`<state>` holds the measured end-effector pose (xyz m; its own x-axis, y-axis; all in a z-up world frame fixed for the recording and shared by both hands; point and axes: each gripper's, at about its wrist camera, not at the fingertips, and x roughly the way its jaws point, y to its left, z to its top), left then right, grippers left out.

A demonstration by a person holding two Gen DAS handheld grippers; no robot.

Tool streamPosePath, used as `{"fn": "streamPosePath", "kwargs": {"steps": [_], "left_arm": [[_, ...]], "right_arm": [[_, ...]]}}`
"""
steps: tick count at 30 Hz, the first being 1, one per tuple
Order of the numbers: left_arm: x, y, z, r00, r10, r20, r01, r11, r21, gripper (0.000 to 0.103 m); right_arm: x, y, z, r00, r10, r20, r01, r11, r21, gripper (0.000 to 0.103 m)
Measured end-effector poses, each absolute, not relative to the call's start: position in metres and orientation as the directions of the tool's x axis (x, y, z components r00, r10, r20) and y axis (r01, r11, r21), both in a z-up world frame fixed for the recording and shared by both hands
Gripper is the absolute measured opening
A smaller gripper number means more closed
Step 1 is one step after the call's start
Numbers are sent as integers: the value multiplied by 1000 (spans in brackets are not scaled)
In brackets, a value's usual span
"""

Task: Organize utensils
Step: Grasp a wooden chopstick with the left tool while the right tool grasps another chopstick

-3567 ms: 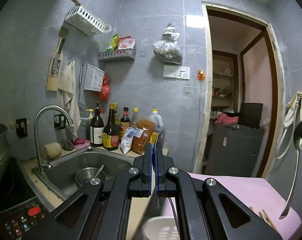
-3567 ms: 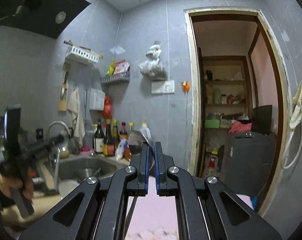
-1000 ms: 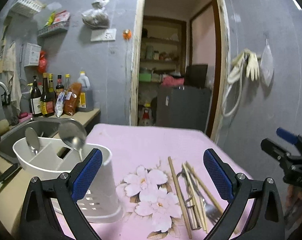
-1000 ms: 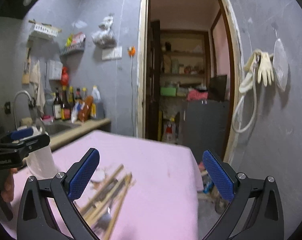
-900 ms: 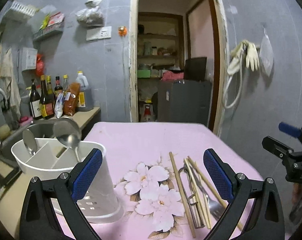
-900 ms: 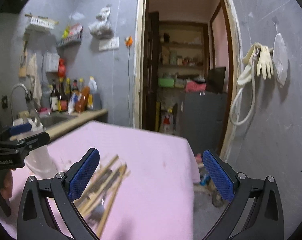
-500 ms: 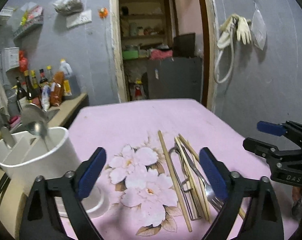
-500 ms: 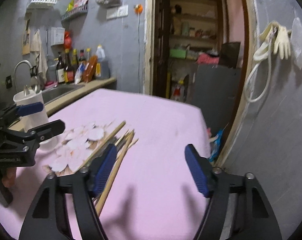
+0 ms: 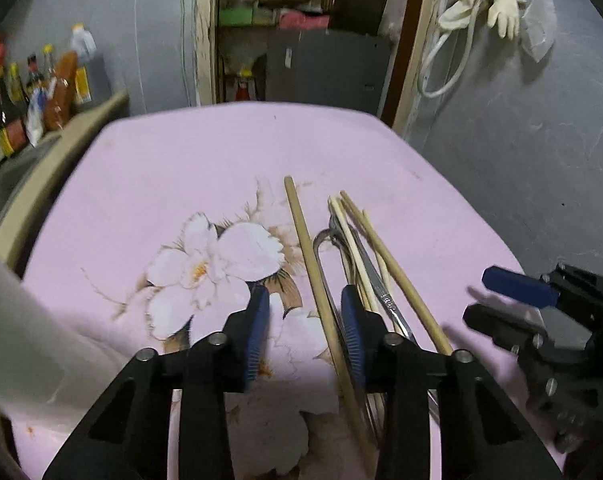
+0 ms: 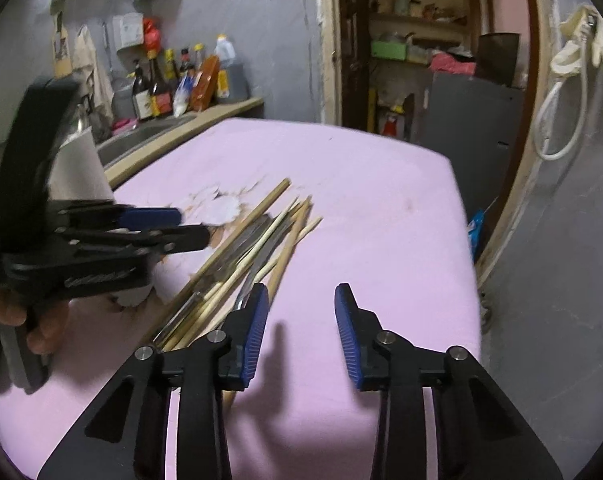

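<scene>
A pile of wooden chopsticks (image 9: 385,256) and metal utensils (image 9: 381,292) lies on the pink flowered tablecloth (image 9: 205,168). My left gripper (image 9: 305,320) is open and low over the cloth, its jaws either side of the leftmost chopstick (image 9: 309,248). My right gripper (image 10: 301,320) is open and empty, just right of the pile (image 10: 253,248); it also shows in the left wrist view (image 9: 509,300). The white utensil holder (image 9: 9,320) stands at the left edge, blurred.
A sink counter with sauce bottles (image 10: 173,84) runs along the left wall. An open doorway (image 10: 421,40) and a grey cabinet (image 10: 473,112) are behind the table. Gloves and a hose (image 9: 481,12) hang on the right wall. The table's right edge (image 10: 469,240) drops off.
Both grippers have dropped toward the table and narrowed from wide open. The left one moved right from the holder to the chopsticks. Earlier each was shut on a spoon.
</scene>
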<state>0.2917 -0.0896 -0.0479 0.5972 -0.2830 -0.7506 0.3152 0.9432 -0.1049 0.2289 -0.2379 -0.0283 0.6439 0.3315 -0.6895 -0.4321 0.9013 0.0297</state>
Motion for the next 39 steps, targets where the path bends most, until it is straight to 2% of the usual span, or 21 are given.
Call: {"fn": "streamPosePath", "kwargs": {"steps": [3,11,13,17,20,27,31,33,39], "left_arm": [[301,-89,-54,563,-286,-775,313,942,-120,22],[314,-88,-56,526,-292,-799,310,940,-139,20],[316,-87,-56,520,-295,-801,310,940,-145,18],[317,-87,-57,507,-317,-801,320,933,-166,6],[316,-87,-57,505,-316,-803,317,934,-168,6],[302,-84,-54,482,-307,-820,292,939,-180,6],[297,-90,-55,478,-281,-832,303,942,-145,6],[301,-89,-57,464,-286,-838,290,943,-161,7],[319,-91,-59,443,-278,-852,275,947,-166,7]], "right_arm": [[231,-232,-33,625,327,-709,-446,895,19,29],[245,-218,-44,577,301,-759,-458,889,5,29],[249,-217,-44,579,287,-763,-452,892,-7,24],[252,-222,-42,574,305,-760,-453,891,16,8],[247,-227,-37,597,281,-751,-451,892,-25,5],[246,-241,-35,599,276,-752,-442,897,-22,5],[254,-241,-38,572,292,-767,-430,903,23,6],[261,-239,-40,562,292,-774,-418,908,39,9],[287,-240,-43,534,294,-793,-379,921,86,10]]}}
